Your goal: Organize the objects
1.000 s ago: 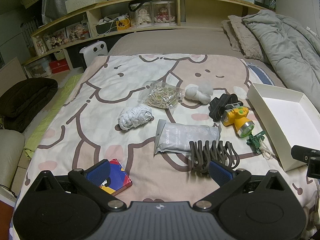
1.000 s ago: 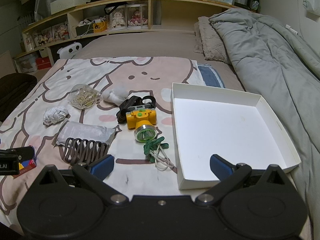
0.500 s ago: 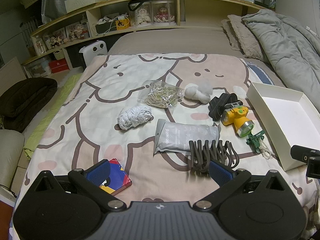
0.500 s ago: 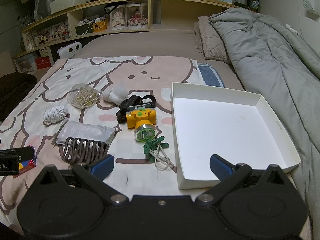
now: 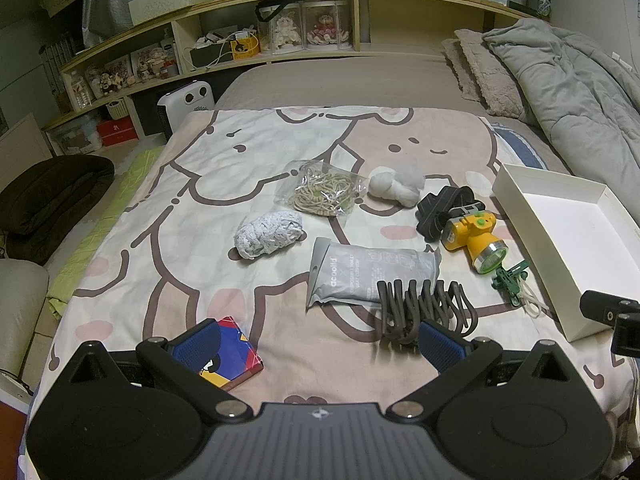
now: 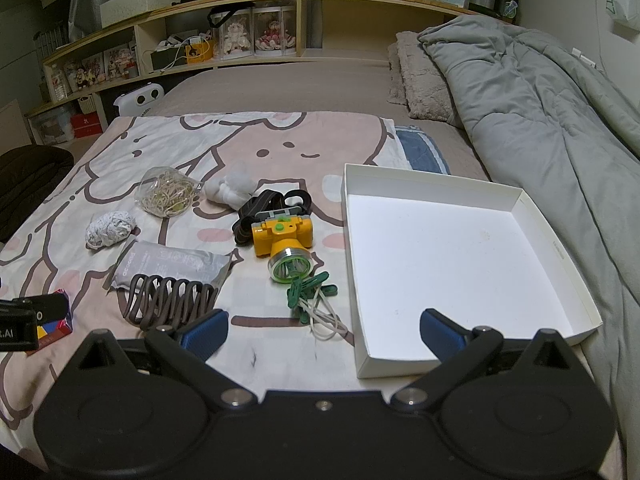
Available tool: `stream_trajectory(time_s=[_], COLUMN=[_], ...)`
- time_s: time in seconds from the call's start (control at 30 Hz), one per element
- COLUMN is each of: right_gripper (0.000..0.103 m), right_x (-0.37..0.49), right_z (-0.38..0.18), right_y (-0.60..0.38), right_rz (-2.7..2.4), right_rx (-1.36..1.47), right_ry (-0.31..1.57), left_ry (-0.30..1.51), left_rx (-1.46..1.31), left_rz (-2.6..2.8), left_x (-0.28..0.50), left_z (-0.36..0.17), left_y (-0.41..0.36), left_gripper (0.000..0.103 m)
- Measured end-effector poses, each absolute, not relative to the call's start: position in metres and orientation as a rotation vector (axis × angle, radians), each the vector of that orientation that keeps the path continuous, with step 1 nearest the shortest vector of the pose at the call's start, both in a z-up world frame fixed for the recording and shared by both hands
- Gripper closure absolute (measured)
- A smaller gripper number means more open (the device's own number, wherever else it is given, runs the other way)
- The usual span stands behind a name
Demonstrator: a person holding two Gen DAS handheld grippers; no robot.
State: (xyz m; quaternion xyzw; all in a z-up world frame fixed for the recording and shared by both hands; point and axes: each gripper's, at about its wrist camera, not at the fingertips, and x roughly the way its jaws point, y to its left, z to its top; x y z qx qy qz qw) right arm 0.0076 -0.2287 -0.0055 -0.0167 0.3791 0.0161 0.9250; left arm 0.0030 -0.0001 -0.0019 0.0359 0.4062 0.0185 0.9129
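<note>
A: While both tongs hover at the near edge of the bed, nothing is gripped. The left tongs (image 5: 316,340) gape wide, and the right tongs (image 6: 323,330) gape too, both empty.

B: The box (image 6: 556,240) sits ahead of the right tongs, bare inside. Everything to sort lies ahead of the left tongs and to their right.

A: My guess is the first pick comes now. Best to start near: the hooks (image 5: 420,304) lie just beyond the left tongs' right finger. Come down straight, pinch the bundle across its middle, or the loops will splay.

B: Count them with me. One headlamp (image 6: 284,236), one gray pouch (image 5: 368,276), one card pack (image 5: 228,356) by the left finger.

A: One bag of bands (image 5: 324,192), two white bundles, one cluster of green clips (image 6: 310,286) beside the box. One box.
</note>
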Motion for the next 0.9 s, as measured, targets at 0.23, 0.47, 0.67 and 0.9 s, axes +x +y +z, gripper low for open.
stream_trajectory(time_s=[0.23, 0.47, 0.67, 0.9], right_gripper=[0.000, 0.000, 0.000, 0.000], right_x=[0.0075, 0.0077, 0.0078, 0.0099], right_z=[-0.0059, -0.0066, -0.0065, -0.0077], right_y=[-0.2289, -0.2291, -0.2301, -0.2299], right_rz=[0.032, 0.033, 0.033, 0.033], right_rx=[-0.034, -0.033, -0.030, -0.029], right_ry=[0.778, 0.780, 0.780, 0.780], left_ry=[0.838, 0.840, 0.839, 0.839], left_rx=[0.074, 0.075, 0.076, 0.074], left_rz=[0.039, 0.042, 0.042, 0.048], left_x=[0.0027, 0.0022, -0.0033, -0.0032], left_z=[-0.0016, -0.0039, -0.0080, -0.0083], left_y=[-0.0002, 0.0008, -0.0028, -0.0022], left_gripper=[0.000, 0.000, 0.000, 0.000])
